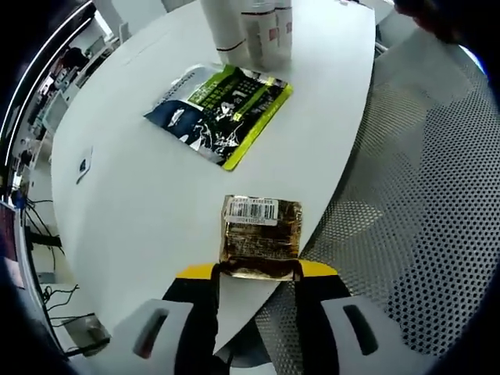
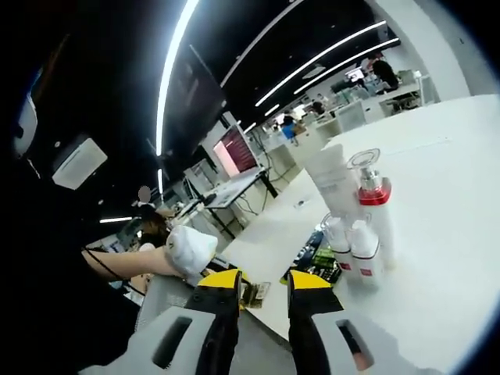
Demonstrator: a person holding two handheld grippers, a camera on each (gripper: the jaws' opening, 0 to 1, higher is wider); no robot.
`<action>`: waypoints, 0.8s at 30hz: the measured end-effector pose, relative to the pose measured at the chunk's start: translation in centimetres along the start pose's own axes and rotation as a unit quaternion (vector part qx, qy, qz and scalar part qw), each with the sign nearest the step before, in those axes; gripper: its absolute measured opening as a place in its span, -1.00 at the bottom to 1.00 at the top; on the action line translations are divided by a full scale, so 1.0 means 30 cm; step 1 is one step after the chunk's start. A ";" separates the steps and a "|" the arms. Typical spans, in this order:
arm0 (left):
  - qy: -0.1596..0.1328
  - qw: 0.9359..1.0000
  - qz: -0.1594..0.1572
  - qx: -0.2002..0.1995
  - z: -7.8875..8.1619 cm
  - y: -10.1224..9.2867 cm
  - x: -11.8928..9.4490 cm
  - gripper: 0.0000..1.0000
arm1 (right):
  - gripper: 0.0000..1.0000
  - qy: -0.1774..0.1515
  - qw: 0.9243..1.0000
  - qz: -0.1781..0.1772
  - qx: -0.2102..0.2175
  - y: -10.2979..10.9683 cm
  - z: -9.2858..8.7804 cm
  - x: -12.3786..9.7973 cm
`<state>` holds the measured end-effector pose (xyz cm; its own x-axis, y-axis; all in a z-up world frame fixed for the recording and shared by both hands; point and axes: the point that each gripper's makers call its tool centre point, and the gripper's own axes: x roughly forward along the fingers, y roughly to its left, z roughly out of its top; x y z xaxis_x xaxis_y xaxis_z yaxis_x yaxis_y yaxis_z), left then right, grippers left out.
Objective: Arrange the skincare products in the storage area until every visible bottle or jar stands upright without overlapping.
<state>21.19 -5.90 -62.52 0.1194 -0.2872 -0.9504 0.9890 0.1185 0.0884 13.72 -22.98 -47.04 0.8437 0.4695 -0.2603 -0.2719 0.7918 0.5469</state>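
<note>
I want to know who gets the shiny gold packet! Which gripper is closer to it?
Left. The left gripper has the shiny gold foil packet right at its tips at the table edge. The right gripper sits further back, off the table.

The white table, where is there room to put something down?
The white table is bare on the side of the green sachet and gold packet away from the mesh chair. The strip between sachet and packet is free too. It is crowded by the upright bottles.
</note>
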 end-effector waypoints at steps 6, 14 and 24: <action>-0.025 1.000 -0.002 -0.010 0.020 0.020 -0.025 -0.26 | -0.53 0.016 1.000 0.005 -0.011 0.015 -0.019 0.013; -0.133 0.989 -0.040 -0.051 0.162 -0.006 -0.107 -0.26 | -0.51 0.035 0.999 0.019 -0.030 0.033 -0.037 0.026; -0.198 0.980 -0.018 -0.023 0.307 0.020 -0.254 -0.25 | -0.36 -0.001 0.999 0.053 -0.004 0.090 0.073 0.063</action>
<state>21.69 -12.39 -52.49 0.1173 -0.6367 -0.7622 0.9894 0.1410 0.0345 15.58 -20.81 -44.32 0.8110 0.5499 -0.1998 -0.3629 0.7406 0.5655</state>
